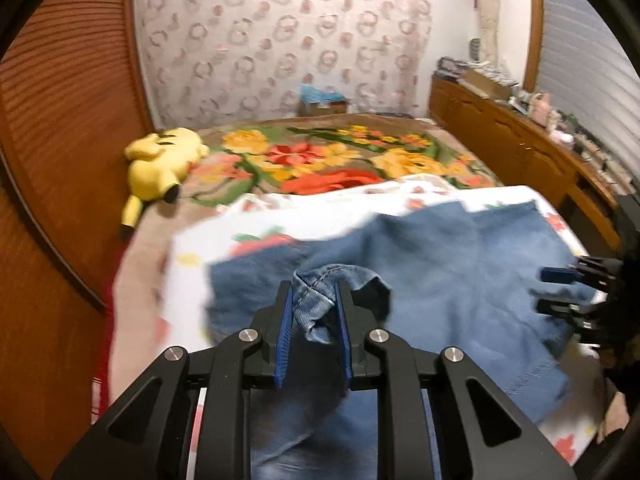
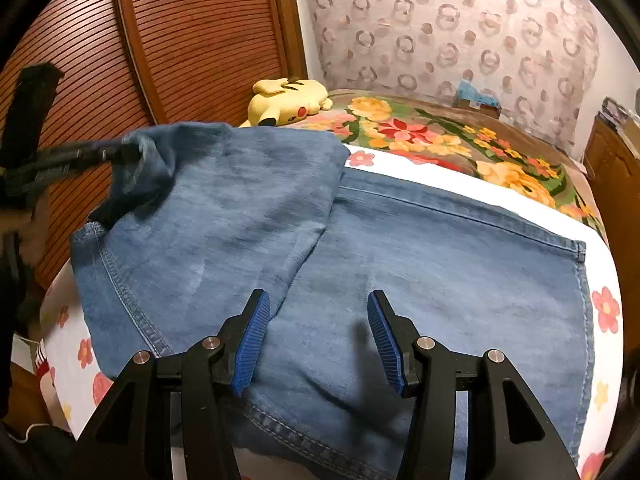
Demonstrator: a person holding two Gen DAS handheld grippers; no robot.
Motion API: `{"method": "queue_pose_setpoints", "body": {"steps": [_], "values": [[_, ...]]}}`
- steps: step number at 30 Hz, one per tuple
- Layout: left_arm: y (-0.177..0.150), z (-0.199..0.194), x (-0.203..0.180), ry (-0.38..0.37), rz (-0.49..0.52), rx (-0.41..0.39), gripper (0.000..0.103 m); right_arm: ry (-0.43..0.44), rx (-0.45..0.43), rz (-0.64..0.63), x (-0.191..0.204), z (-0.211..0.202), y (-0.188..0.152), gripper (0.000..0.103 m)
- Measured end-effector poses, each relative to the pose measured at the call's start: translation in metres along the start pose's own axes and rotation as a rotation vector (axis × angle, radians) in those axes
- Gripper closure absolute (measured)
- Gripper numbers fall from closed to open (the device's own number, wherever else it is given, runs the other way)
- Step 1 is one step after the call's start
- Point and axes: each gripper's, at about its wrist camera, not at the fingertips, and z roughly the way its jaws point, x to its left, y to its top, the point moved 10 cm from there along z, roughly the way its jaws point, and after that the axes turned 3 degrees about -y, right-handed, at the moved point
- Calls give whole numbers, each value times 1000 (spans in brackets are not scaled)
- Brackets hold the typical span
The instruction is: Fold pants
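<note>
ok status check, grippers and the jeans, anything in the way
Left gripper clamped on a bunched jeans hem, lifted. Right gripper open above the flat denim, holding nothing. Plush toy far up the bed, clear of the fold.

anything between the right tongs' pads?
Nothing is clamped. In the right wrist view the right tongs stand open over the jeans, with only flat denim showing through the gap. The left tongs pinch a bunched denim hem.

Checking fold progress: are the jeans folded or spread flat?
Partly folded: the jeans have one part lifted over the rest, a bunched hem pinched in the left gripper.
</note>
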Motion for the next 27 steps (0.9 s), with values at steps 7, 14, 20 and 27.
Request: {"method": "queue_pose_setpoints", "body": {"steps": [7,14,20,27], "values": [[4,13,43,88,-8,34,81,-9,5,20,-4,-2,-4,50],[-1,6,56,54,-95,11,53,-24,9,31,-9,-3,-5,50],[0,-2,40,5,-99,-26,41,-54,-4,71,-25,-14,-10,50],[-13,1,11,-46,-66,-30,41,-99,-14,115,-44,-33,-23,50]]}}
